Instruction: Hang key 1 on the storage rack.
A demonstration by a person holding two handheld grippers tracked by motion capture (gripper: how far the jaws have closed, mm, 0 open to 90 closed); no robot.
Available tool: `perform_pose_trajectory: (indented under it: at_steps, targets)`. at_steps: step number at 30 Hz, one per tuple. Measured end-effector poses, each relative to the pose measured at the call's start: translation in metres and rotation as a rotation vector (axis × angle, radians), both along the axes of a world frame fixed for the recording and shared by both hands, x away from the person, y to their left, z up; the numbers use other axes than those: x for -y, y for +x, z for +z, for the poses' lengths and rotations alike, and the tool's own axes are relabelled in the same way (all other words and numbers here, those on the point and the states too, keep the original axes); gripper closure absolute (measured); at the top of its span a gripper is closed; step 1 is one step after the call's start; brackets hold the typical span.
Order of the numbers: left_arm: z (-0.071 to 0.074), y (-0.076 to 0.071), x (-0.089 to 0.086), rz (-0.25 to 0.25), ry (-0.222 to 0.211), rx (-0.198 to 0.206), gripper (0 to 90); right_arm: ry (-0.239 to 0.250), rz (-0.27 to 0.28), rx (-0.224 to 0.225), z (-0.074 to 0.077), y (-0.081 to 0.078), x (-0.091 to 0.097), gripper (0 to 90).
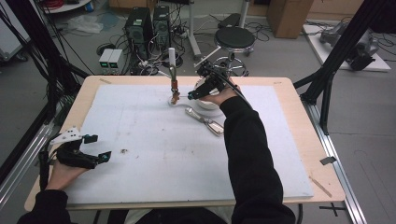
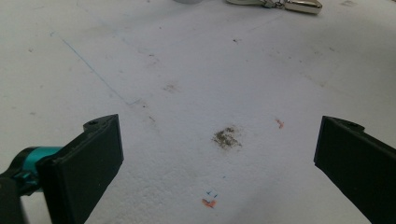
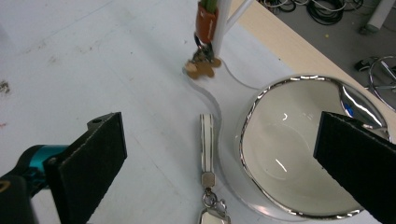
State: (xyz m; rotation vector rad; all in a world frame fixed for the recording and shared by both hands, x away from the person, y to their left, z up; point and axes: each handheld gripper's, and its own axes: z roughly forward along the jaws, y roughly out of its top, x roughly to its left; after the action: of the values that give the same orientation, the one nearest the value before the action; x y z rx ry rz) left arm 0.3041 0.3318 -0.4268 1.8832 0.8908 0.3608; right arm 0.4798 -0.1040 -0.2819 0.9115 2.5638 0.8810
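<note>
1. At the upper centre of the high view, we find the right gripper (image 1: 190, 96) held over the far part of the bench (image 1: 299, 140), just beside a white bowl (image 1: 208, 103) with a silver rim.
2. We record the right gripper's jaws standing wide apart with nothing between the pads. In its own view the bowl (image 3: 299, 154) lies at lower right, partly behind one jaw, and appears empty.
3. We note a metal keyring strap (image 3: 207, 140) flat on the white mat (image 3: 93, 70) at the lower centre of that view, just left of the bowl, with its clasp towards the bottom edge. In the high view the same item (image 1: 205, 121) lies below the bowl, close to the dark sleeve (image 1: 247, 149).
4. We observe a thin upright stand (image 1: 173, 70) left of the bowl, with an orange-brown tag (image 3: 206, 23) and a small tan charm (image 3: 200, 69) hanging at its foot; the charm touches the mat.
5. We find the left gripper (image 1: 95, 147) at the lower left of the high view, low over the mat and well apart from the bowl. Its jaws are also wide apart and hold nothing; a small dark smudge (image 2: 227, 137) on the mat lies between them.
</note>
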Motion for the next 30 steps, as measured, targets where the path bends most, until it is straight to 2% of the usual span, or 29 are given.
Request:
perform_pose_trajectory:
  at_steps: [5, 8, 12, 15, 17, 20, 22, 30]
  targets:
    - [0.000, 0.000, 0.000, 0.001, 0.003, -0.001, 1.7, -0.035, 0.000, -0.013, -0.005, -0.005, 0.005, 1.6]
    - [0.000, 0.000, 0.000, 0.001, 0.004, -0.002, 1.7, -0.031, 0.009, 0.001, -0.003, -0.008, 0.004, 1.6]
    - [0.000, 0.000, 0.000, 0.003, 0.001, -0.001, 1.7, -0.042, 0.007, -0.011, -0.003, -0.010, 0.003, 1.6]
    - [0.000, 0.000, -0.001, 0.006, -0.001, 0.000, 1.8, -0.008, 0.007, -0.026, -0.011, -0.013, 0.007, 1.7]
    - [0.000, 0.000, 0.000, 0.003, 0.001, -0.001, 1.7, -0.025, 0.011, -0.032, -0.021, -0.014, 0.009, 1.7]
    - [0.000, 0.000, 0.000, 0.003, 0.002, -0.002, 1.7, -0.021, 0.009, -0.055, -0.034, -0.017, 0.012, 1.7]
    - [0.000, 0.000, 0.000, 0.005, 0.000, -0.003, 1.7, -0.022, 0.012, -0.055, -0.041, -0.020, 0.013, 1.7]
    - [0.000, 0.000, 0.001, 0.004, 0.005, -0.002, 1.7, -0.014, 0.026, -0.049, -0.054, -0.028, 0.015, 1.7]
